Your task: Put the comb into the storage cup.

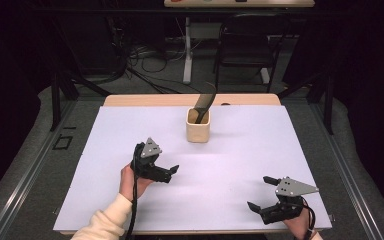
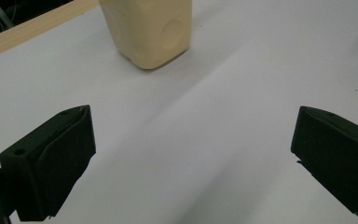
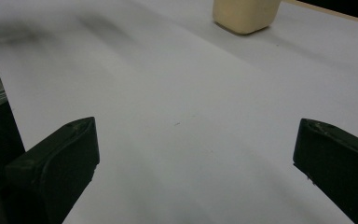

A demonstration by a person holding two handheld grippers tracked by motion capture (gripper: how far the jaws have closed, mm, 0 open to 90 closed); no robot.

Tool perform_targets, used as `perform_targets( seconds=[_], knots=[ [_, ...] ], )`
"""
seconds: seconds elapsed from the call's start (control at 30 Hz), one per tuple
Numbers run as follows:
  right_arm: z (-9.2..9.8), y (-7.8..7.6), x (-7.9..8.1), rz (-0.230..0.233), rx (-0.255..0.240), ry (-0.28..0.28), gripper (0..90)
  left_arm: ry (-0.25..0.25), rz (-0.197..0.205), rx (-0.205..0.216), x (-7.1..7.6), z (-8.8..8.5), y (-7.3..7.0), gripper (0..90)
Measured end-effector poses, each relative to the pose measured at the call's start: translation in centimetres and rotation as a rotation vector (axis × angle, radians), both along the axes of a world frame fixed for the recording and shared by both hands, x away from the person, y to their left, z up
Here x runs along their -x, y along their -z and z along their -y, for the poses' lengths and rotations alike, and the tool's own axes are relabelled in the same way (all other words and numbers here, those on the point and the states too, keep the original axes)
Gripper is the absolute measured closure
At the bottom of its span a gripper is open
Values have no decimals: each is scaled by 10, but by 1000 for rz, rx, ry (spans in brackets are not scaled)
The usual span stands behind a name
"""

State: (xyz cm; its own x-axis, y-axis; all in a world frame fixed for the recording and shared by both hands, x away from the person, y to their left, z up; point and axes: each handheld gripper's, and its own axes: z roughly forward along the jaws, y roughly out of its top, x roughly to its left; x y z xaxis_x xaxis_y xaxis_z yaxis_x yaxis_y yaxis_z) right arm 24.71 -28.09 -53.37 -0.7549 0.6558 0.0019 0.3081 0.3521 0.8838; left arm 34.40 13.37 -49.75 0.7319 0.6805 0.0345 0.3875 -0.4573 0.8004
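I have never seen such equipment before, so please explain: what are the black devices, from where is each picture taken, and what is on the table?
A person holds a black two-jaw tool in each hand. The high view looks down on the table: the left tool and the right tool, both open and holding nothing. The other two pictures come from cameras riding on each tool, looking along its own jaws. On the white table surface stands a cream, rounded-square container, apart from both tools, with a dark curved utensil leaning in it. The left tool is nearer to it.
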Motion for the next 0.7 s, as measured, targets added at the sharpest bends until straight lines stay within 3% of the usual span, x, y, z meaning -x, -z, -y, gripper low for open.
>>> perform_targets(
  seconds=[0.7],
  knots=[
    [0,0,0,2,-1,0,0,-45,24,32,35,-31,11,0]
  ],
)
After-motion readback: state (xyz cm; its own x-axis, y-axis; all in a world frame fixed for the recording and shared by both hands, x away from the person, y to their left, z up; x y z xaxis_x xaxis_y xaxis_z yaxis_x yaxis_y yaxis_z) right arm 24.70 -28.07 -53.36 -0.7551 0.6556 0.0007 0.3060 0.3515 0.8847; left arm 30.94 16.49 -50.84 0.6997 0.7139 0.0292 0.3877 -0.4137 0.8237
